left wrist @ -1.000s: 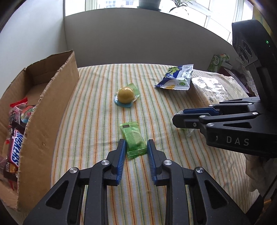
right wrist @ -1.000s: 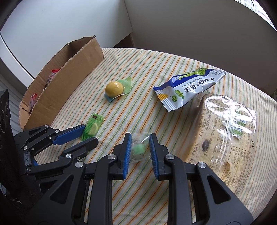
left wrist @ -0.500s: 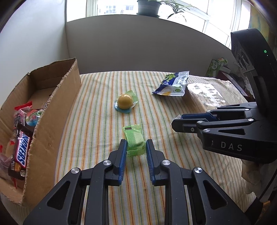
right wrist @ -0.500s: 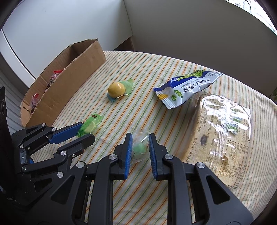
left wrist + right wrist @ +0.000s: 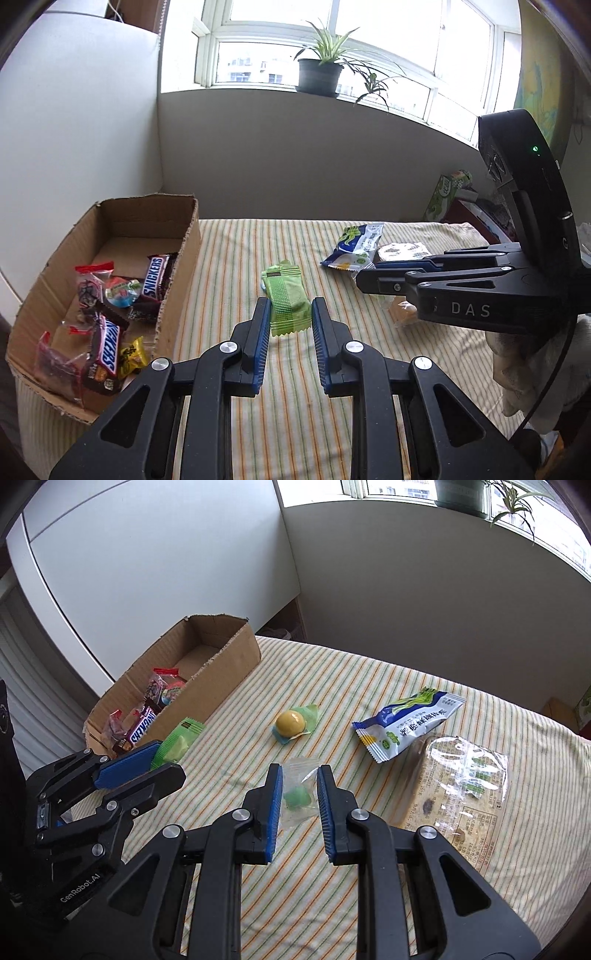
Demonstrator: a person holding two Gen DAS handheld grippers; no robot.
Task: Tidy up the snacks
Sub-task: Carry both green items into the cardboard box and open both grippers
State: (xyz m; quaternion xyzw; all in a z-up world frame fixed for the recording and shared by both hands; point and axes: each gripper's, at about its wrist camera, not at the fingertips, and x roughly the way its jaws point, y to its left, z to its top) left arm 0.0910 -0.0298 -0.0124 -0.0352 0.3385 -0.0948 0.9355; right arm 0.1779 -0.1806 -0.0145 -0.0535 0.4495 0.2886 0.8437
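My left gripper [image 5: 289, 317] is shut on a green wrapped snack [image 5: 287, 304] and holds it lifted above the striped tablecloth [image 5: 236, 258]; it also shows in the right wrist view [image 5: 173, 744]. My right gripper [image 5: 299, 794] is shut on a clear-wrapped green candy [image 5: 298, 796], also lifted. The cardboard box [image 5: 186, 258] at the left holds Snickers bars [image 5: 154, 275] and several other sweets. A yellow ball snack [image 5: 290, 722], a blue and white packet [image 5: 410, 725] and a clear-wrapped cake [image 5: 458, 786] lie on the cloth.
The box also shows in the right wrist view [image 5: 236, 655]. A wall and a window sill with a potted plant [image 5: 319, 72] stand behind the table. A green carton [image 5: 445, 190] and clutter sit at the far right.
Both grippers have closed on their snacks and risen from the cloth. The green snack and the green candy left the table with them, and the views tilted up.
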